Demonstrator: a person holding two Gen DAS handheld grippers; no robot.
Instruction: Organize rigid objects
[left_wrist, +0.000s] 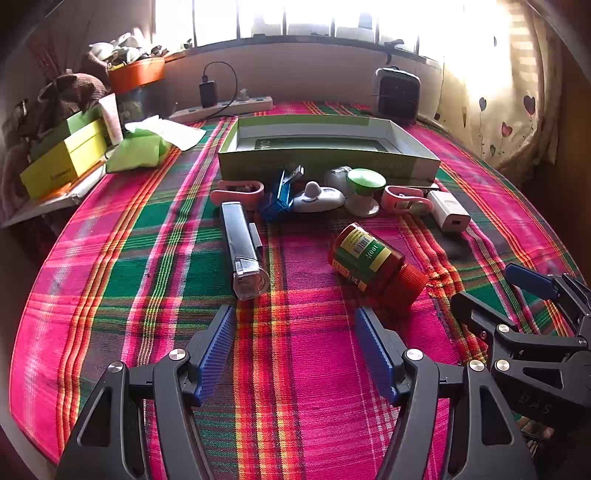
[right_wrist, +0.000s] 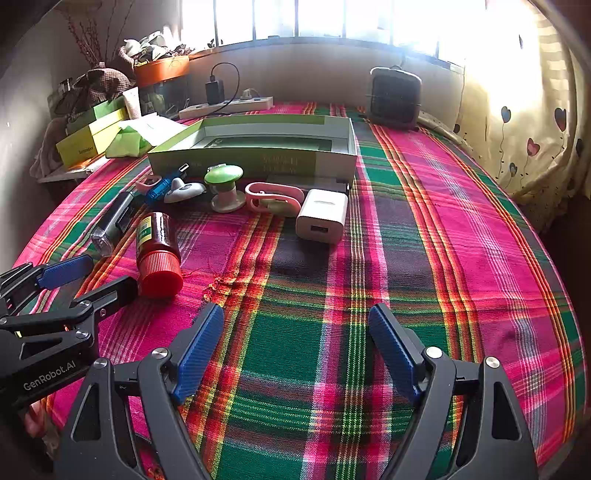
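Note:
An open green cardboard box (left_wrist: 328, 162) (right_wrist: 255, 158) stands at the far middle of the plaid cloth. In front of it lie a black torch (left_wrist: 242, 243) (right_wrist: 114, 219), a red-capped bottle (left_wrist: 373, 264) (right_wrist: 157, 251) on its side, a white charger (left_wrist: 448, 210) (right_wrist: 323, 216), a green-topped spool (left_wrist: 365, 190) (right_wrist: 224, 186), two pink clips (left_wrist: 238, 190) (right_wrist: 273, 199), a blue item (left_wrist: 279, 197) and a white gadget (left_wrist: 317, 197). My left gripper (left_wrist: 295, 354) is open and empty, just short of the bottle and torch. My right gripper (right_wrist: 295, 350) is open and empty over bare cloth, to the right of the left one.
A power strip (left_wrist: 225, 107) and a small black heater (left_wrist: 397, 94) stand at the back by the wall. Yellow and green boxes (left_wrist: 66, 155) and a green pouch (left_wrist: 138, 151) crowd the left edge. A curtain (right_wrist: 524, 110) hangs at the right.

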